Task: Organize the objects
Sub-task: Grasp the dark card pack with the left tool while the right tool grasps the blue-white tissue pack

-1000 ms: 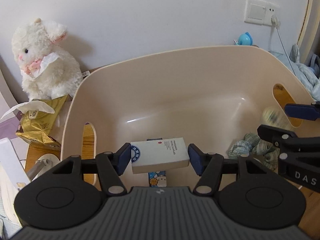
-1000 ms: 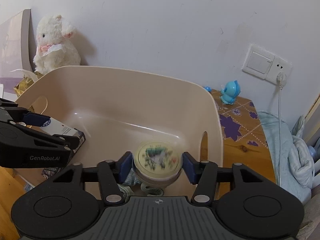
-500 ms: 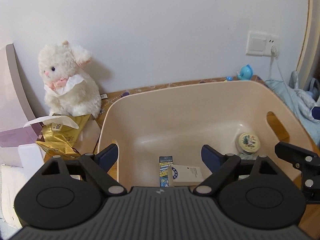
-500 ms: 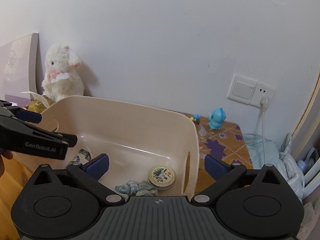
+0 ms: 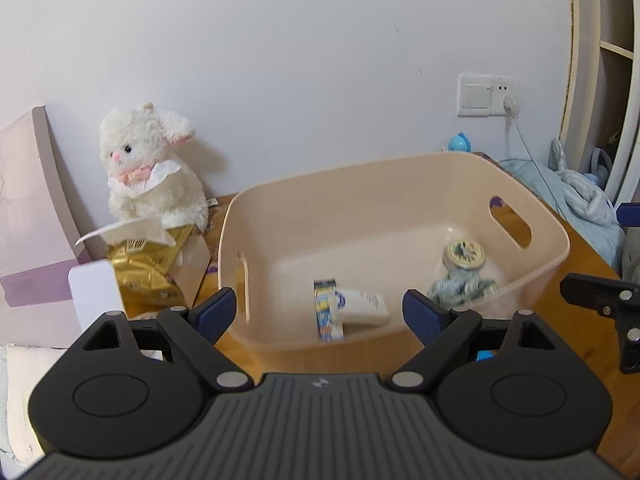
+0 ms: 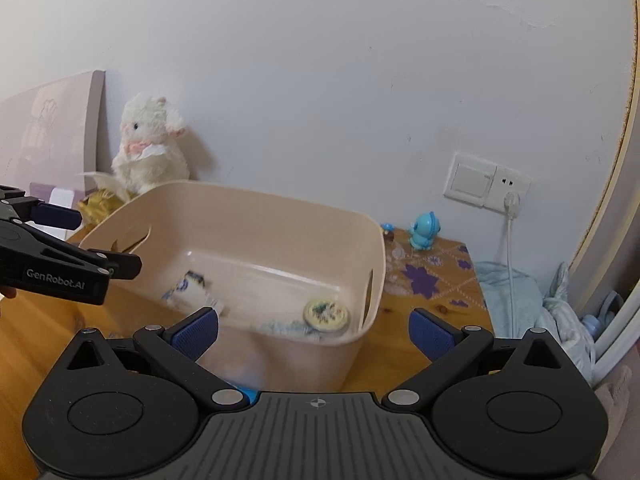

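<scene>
On the wooden table (image 5: 568, 264) stands the beige plastic basket with cut-out handles (image 5: 400, 208), and I hold both tools above its near side. My left gripper (image 5: 320, 314) has its blue-padded jaws spread wide with nothing between them; my right gripper (image 6: 314, 332) is likewise spread and empty. Inside the basket, toward the left end, a small white box (image 5: 362, 306) leans against a blue-and-yellow carton (image 5: 326, 308). At the right end sits a round tin with a pictured lid (image 5: 464, 254), resting just above a crumpled blue-checked cloth (image 5: 460, 286). Beside the basket's left end, a white plush rabbit (image 5: 150, 168) sits against the wall behind a gold foil packet (image 5: 140, 268).
</scene>
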`<state>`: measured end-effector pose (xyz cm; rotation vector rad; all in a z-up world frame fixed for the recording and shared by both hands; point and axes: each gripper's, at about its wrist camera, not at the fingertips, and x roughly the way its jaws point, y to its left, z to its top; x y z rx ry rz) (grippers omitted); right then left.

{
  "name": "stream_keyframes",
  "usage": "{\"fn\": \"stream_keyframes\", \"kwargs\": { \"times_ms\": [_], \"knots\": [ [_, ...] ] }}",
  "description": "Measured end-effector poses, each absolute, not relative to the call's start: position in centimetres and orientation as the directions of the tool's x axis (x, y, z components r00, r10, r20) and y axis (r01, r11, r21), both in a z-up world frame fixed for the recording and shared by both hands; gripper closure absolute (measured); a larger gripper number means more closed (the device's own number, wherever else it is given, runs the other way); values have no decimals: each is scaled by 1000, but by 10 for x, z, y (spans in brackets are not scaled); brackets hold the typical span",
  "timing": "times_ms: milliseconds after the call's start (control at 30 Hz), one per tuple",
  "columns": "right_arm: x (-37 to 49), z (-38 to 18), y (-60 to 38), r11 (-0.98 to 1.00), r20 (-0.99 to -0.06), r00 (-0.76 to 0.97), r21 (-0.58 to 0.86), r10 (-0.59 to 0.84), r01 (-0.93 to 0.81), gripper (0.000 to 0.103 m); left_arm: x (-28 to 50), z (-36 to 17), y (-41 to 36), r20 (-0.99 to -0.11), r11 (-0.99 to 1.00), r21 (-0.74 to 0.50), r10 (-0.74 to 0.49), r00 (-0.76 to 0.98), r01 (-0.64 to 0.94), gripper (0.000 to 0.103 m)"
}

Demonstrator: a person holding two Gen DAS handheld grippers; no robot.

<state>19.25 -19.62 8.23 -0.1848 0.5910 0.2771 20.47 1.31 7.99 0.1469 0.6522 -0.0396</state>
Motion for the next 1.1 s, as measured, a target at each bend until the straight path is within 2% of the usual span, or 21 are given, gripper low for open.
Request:
{"fn": "stream_keyframes", "kwargs": {
  "times_ms": [500, 767, 1100],
  "knots": [
    [171, 23, -209, 960, -667, 726, -62, 164, -274, 0, 165, 21, 35, -662, 994, 90, 15, 750, 59, 12],
    [179, -11, -213, 966, -717, 685, -66, 130, -251, 0, 169, -20, 46, -703, 996, 74, 10, 711, 59, 12],
    [198, -43, -203, 964, -744, 654, -53, 136, -261, 0, 186, -40, 52, -712, 998, 21, -29, 702, 62, 12]
  ]
}}
